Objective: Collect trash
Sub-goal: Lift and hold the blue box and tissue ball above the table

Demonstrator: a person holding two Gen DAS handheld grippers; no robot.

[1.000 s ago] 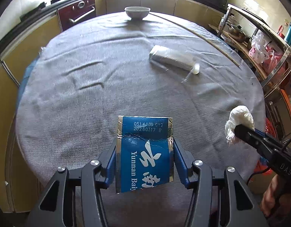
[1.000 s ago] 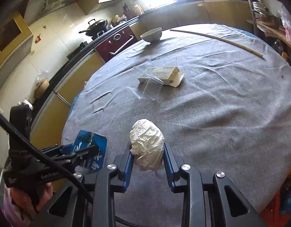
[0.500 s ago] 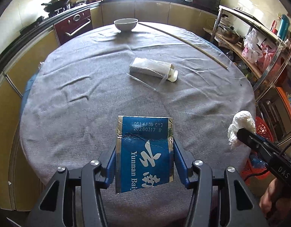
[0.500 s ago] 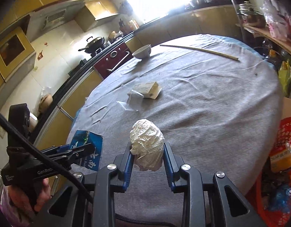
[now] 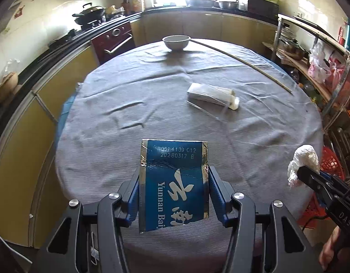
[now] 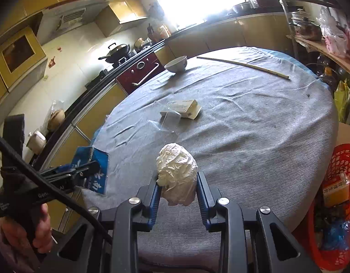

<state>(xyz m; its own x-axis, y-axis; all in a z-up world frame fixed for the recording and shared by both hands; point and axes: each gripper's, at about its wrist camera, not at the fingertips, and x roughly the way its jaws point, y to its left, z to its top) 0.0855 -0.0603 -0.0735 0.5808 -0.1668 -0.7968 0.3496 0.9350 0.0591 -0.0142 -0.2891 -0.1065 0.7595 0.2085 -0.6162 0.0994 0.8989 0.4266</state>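
Carrying: two pieces of trash are held, one per gripper, clear of the table (image 5: 106,159), presumably so both can be taken to the bin in one trip.
Left gripper (image 5: 173,186): clamped on the blue foil packet (image 5: 173,182), which is pinched by its side edges and stands upright between the fingers.
Right gripper (image 6: 177,188): clamped on the white paper wad (image 6: 177,173), squeezed at its lower half so the crumpled top sticks out.
Bin: a red basket (image 6: 343,159) is seen beside the table's right edge, already holding rubbish; it is judged the likely drop point.
Trash left on table: one white box (image 5: 211,93) with what seems to be one clear wrapper (image 6: 170,120) lying against it, though the film is hard to make out.
Other counts: one bowl (image 5: 176,42) and one long stick (image 5: 240,62) at the far side, both untouched.
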